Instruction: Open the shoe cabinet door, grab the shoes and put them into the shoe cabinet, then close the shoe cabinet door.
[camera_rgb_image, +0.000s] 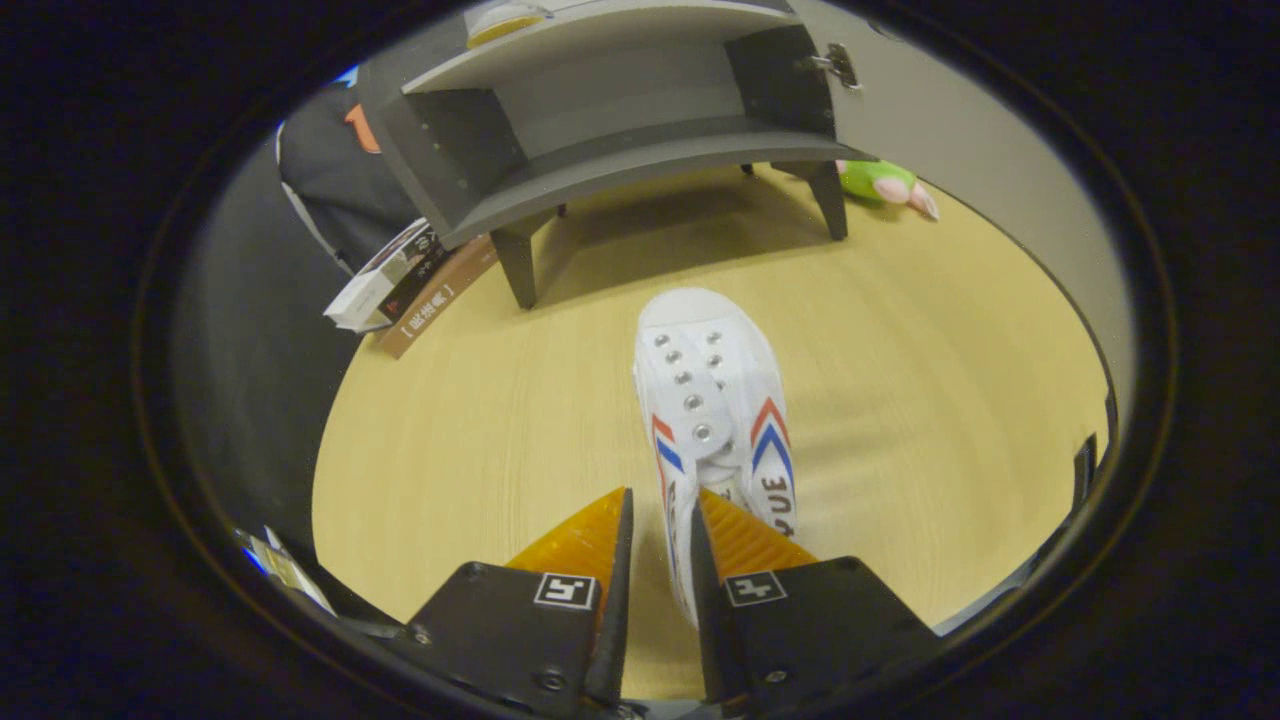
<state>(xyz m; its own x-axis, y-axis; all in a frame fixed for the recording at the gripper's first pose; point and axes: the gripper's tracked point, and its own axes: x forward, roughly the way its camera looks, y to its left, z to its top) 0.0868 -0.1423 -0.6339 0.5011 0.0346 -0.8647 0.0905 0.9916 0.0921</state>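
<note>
A white canvas shoe (715, 400) with red and blue stripes points toward the cabinet, toe away from me. Its heel-side rim sits between my fingers, and the gripper (662, 497) is shut on it, one finger inside the shoe and one outside. The shoe hangs just over the wooden floor (480, 440). Beyond it stands the grey shoe cabinet (620, 165) on short legs, with its inner shelf bare. The cabinet door (960, 190) is swung open to the right, with a metal hinge (838, 65) on its inner face.
Books (395, 285) lie on the floor by the cabinet's left leg. A green plush toy (885, 183) sits behind the right leg, next to the open door. A dark bag (335, 190) rests left of the cabinet.
</note>
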